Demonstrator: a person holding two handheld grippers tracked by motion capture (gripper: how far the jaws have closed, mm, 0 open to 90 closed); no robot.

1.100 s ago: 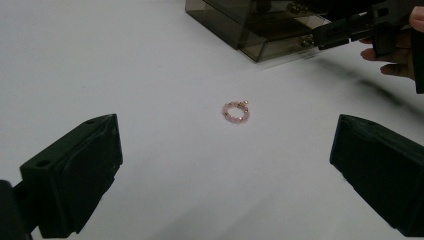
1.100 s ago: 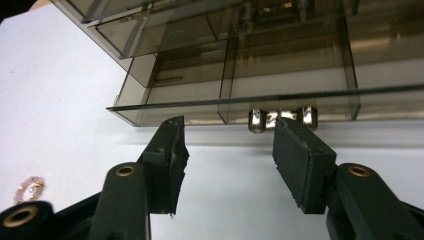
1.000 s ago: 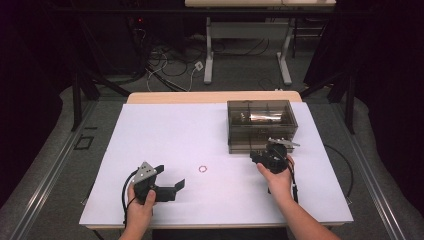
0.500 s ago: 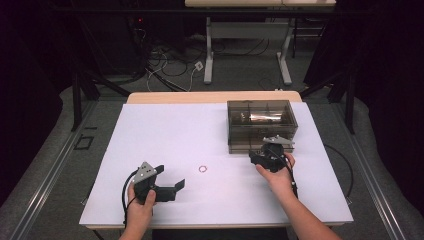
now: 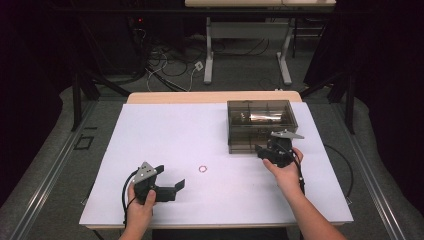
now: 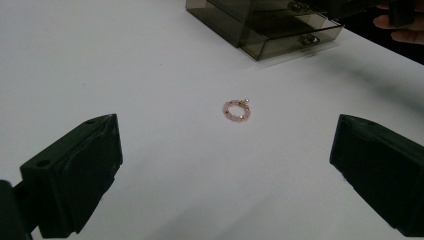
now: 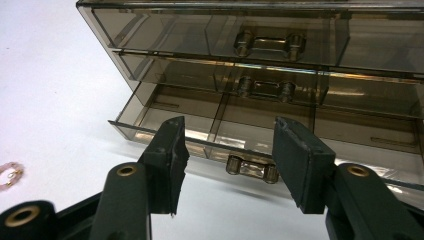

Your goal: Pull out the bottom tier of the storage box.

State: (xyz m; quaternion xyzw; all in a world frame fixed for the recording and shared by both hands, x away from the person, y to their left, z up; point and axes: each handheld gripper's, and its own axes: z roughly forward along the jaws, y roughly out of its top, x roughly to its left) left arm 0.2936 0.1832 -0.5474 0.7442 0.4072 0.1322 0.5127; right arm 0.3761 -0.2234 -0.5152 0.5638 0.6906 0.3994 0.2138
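Note:
A small pink bead ring (image 5: 203,169) with gold bits lies on the white table (image 5: 165,130); in the left gripper view the ring (image 6: 237,110) sits ahead of the jaws. My left gripper (image 5: 170,178) rests near the front left, open wide and holding nothing (image 6: 225,165). A smoky clear drawer box (image 5: 260,120) stands at the back right with its bottom drawer (image 7: 175,107) pulled partly out. My right gripper (image 5: 261,149) is at the box's front, open (image 7: 232,165), with the bottom drawer's handle (image 7: 251,169) between the pads, untouched.
The box has three stacked drawers, and the upper two (image 7: 200,30) are closed. A cable (image 5: 345,165) trails from the right gripper across the table's right side. Desk legs and cables (image 5: 210,65) stand on the floor beyond the far edge.
The right gripper has edged slightly toward the drawer box. The left gripper and the bead ring have stayed where they were.

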